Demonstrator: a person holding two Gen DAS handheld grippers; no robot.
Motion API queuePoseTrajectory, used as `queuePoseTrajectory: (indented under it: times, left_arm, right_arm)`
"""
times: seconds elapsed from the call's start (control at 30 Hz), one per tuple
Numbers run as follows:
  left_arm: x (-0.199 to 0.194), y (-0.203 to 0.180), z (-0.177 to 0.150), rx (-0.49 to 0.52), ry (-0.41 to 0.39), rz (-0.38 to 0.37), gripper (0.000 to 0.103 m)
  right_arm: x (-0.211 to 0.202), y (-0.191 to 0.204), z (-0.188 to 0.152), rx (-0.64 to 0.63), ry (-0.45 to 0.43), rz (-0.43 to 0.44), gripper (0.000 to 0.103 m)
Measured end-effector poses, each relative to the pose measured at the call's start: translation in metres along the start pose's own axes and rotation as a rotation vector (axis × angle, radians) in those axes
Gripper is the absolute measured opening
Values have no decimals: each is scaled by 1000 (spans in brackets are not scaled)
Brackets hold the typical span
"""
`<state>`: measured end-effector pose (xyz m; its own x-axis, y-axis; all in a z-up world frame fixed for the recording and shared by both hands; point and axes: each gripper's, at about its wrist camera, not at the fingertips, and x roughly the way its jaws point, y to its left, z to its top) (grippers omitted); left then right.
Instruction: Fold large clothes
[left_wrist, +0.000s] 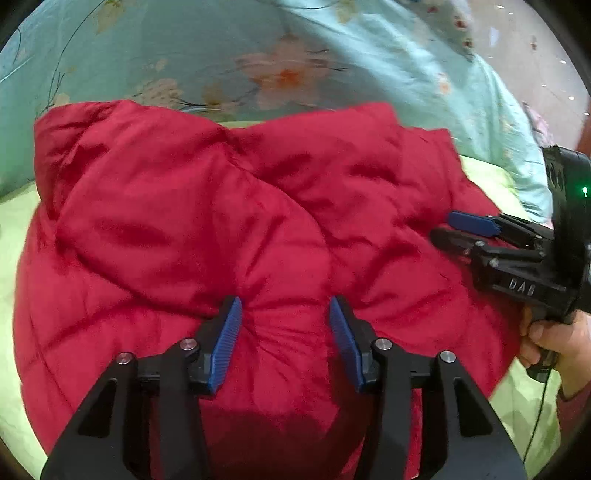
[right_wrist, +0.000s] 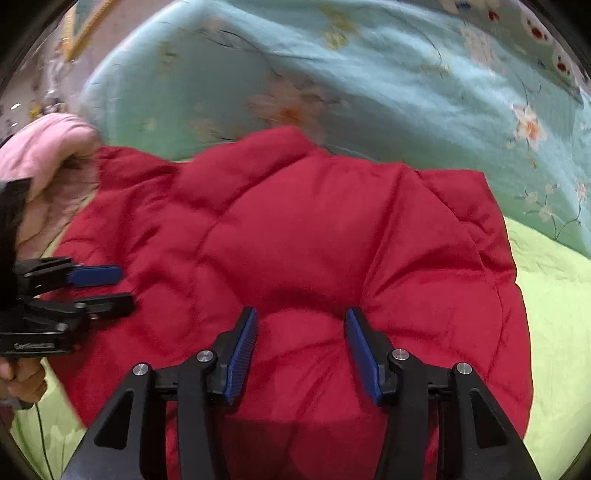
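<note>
- Jacket (left_wrist: 236, 229), red and puffy, fills mid-frame on the green sheet (left_wrist: 18, 229), below the floral quilt (left_wrist: 184, 48).
- Left gripper (left_wrist: 285, 317) and right gripper (right_wrist: 301, 328) press into it, jaws wide, holding nothing.
- Better to pinch both layers deep at the near hem, then lift evenly.

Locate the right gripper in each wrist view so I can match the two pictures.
Left wrist view: right gripper enters from the right edge, over the red jacket.
Right wrist view: its own fingers, bottom centre.
Shared landmark: the floral quilt behind the jacket.
</note>
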<state>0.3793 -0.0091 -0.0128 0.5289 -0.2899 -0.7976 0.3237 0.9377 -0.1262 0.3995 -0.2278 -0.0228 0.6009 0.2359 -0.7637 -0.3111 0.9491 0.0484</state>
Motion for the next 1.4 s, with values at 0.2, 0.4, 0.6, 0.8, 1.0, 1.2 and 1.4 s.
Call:
queuePoseTrajectory:
  times: [0.2, 0.4, 0.6, 0.8, 1.0, 1.2, 1.4]
  left_arm:
    - [25, 47, 24, -132, 19, 31, 18]
    - [49, 89, 28, -260, 17, -32, 2]
    - [58, 95, 26, -280, 13, -52, 2]
    - [33, 104, 22, -281, 8, -66, 2]
    - [-5, 133, 16, -308, -39, 41, 2]
    - [-33, 148, 0, -328, -65, 61, 6]
    - [-79, 138, -39, -302, -123, 33, 65]
  right_arm:
    - [33, -51, 26, 204, 32, -17, 51]
    - [57, -83, 30, 316, 41, 1, 51]
    - [69, -99, 26, 377, 22, 30, 50]
    - [48, -111, 22, 432, 10, 63, 50]
    - [4, -139, 8, 479, -31, -18, 52]
    - [-28, -168, -19, 543, -21, -40, 63]
    - [-48, -179, -43, 543, 2, 18, 78]
